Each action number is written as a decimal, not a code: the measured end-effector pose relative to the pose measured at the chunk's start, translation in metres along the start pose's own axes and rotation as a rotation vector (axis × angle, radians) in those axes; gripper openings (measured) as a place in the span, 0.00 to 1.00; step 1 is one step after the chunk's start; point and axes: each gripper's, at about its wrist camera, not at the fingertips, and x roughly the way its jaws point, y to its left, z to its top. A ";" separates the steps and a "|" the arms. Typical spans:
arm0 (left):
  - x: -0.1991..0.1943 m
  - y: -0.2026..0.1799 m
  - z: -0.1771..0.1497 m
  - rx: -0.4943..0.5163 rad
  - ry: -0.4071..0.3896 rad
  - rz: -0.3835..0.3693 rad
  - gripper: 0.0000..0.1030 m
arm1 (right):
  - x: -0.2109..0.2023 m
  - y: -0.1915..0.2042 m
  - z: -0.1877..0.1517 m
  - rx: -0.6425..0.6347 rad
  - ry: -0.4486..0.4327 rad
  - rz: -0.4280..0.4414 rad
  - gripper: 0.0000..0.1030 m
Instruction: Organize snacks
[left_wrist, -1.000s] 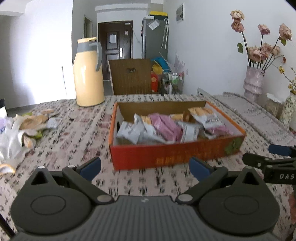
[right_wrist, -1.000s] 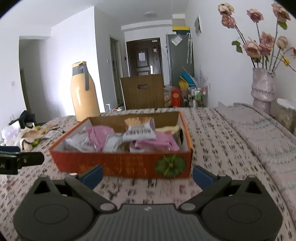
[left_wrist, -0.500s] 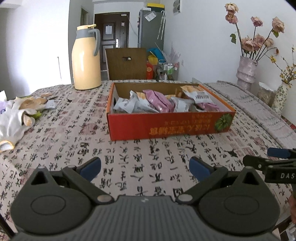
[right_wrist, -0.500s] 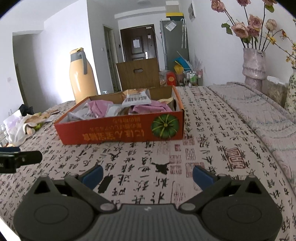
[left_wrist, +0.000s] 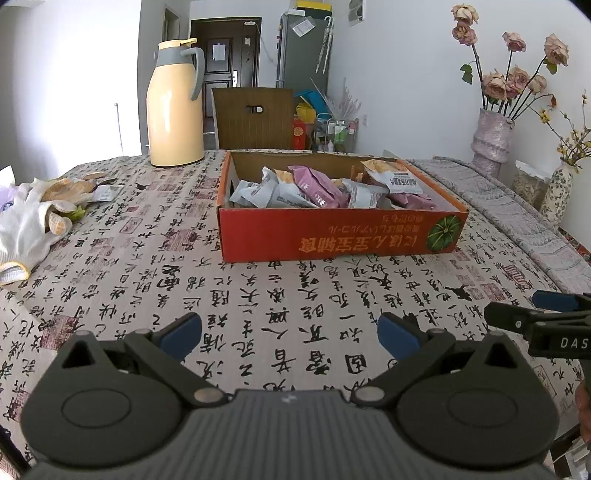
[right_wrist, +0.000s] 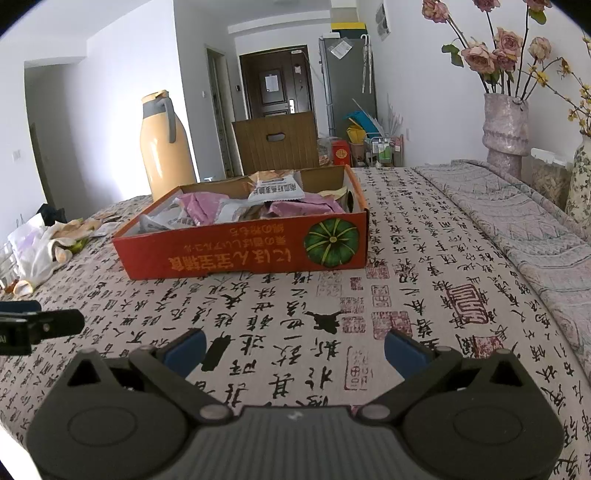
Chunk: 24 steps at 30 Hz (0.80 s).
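Yellow Chinese characters printed upside down along the near red wall of the snack box (left_wrist: 332, 236), beside a green pumpkin picture (left_wrist: 445, 232) at its right end; characters too small to read with certainty. White letters "DAS" on the black body of the right hand-held gripper (left_wrist: 546, 314) at the right edge of the left wrist view. Black calligraphy and red seal stamps all over the cloth covering the desk (left_wrist: 258, 302).

Left hand-held gripper (left_wrist: 290, 334): blue-padded fingers spread wide apart, empty, hovering over bare cloth, touching nothing. Right hand-held gripper (right_wrist: 293, 349): likewise spread wide, empty, over the cloth.

Snack box resting on the desk ahead of both hand-held grippers, well apart from them, long axis running left to right, open top facing up. Inside, a loose heap of snack packets (left_wrist: 325, 186), grey, purple and orange-white, one with a barcode label leaning upright near the far right corner. Yellow thermos jug (left_wrist: 173, 110) standing behind the box to the left.
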 end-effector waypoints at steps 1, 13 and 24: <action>0.000 0.000 0.000 0.000 0.000 -0.001 1.00 | 0.000 0.000 0.000 0.000 0.000 0.000 1.00; 0.000 -0.001 -0.001 0.001 0.003 -0.005 1.00 | 0.000 0.001 -0.001 -0.001 0.004 0.000 1.00; 0.000 -0.001 -0.001 0.000 0.003 -0.005 1.00 | 0.000 0.002 -0.001 -0.001 0.005 0.000 1.00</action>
